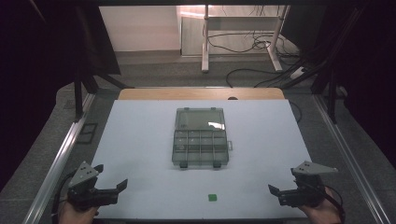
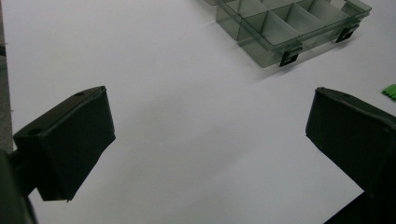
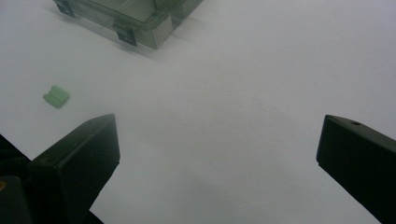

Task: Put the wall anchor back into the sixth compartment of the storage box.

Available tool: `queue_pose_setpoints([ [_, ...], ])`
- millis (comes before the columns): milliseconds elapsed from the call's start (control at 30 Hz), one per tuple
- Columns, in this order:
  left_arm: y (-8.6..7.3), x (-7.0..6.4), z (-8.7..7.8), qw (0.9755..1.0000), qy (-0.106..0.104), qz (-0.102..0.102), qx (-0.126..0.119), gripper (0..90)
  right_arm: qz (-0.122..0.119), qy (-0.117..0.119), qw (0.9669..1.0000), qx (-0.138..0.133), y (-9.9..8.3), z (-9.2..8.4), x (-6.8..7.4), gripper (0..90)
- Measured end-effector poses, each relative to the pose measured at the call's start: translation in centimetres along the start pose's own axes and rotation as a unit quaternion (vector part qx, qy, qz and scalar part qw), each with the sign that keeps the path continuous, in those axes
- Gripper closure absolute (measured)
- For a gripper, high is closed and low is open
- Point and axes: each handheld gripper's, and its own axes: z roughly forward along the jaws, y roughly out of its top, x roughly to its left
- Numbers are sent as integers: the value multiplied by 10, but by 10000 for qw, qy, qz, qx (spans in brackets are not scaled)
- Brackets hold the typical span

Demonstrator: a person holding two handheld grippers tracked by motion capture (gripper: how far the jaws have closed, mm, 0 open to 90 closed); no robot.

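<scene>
**On the white worktop: two idle tools, a box and a green piece**

On the white worktop (image 1: 140, 154), a clear smoky-grey plastic compartment box (image 1: 201, 147) sits near the middle with its transparent lid (image 1: 200, 119) folded back flat behind it. Its two dark latches face the person's side. A small bright green plastic piece (image 1: 213, 197) lies alone on the worktop in front of the box, well apart from it and roughly between the two hands.

The left tool (image 1: 112, 186) is held low at the near left corner, its black jaws spread wide with nothing between them. The right tool (image 1: 280, 192) is held at the near right corner, jaws likewise wide apart and empty. Both point inward across the worktop. The green piece lies nearer the right tool's left jaw in the right gripper view, touching neither tool.
</scene>
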Motion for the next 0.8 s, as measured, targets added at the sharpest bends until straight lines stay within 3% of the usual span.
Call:
queue_pose_setpoints([
  [800,-1,-1,-2,10000,45,4,4,23,-202,55,9998,34,6,9,7,0],
])
